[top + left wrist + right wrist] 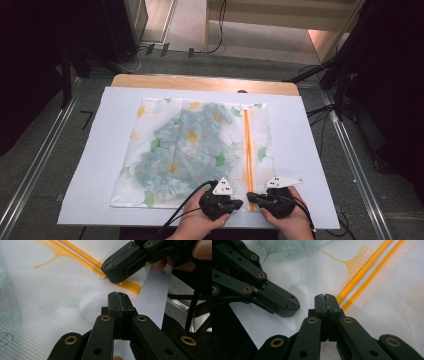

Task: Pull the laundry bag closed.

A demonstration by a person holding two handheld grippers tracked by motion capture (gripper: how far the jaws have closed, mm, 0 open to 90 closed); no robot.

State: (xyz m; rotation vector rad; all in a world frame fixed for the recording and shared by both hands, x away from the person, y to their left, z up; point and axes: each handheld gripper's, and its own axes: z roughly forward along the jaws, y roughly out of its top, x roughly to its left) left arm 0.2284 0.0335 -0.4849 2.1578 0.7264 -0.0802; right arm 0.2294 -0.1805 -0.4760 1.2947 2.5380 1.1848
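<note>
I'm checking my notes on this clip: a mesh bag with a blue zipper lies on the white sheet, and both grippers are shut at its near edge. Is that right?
Not quite: the zipper is orange, not blue, as the high view shows. The rest holds: the mesh bag lies on the white sheet, and the left gripper and right gripper are shut at its near edge.

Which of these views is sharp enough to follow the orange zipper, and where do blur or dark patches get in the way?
High view: soft, room edges nearly black, the mesh laundry bag evenly lit, its orange zipper a thin line. Left gripper view: mesh weave crisp, zipper sharp, near links slightly soft. Right gripper view: zipper blurs toward the top, the left gripper dark with little detail.
</note>
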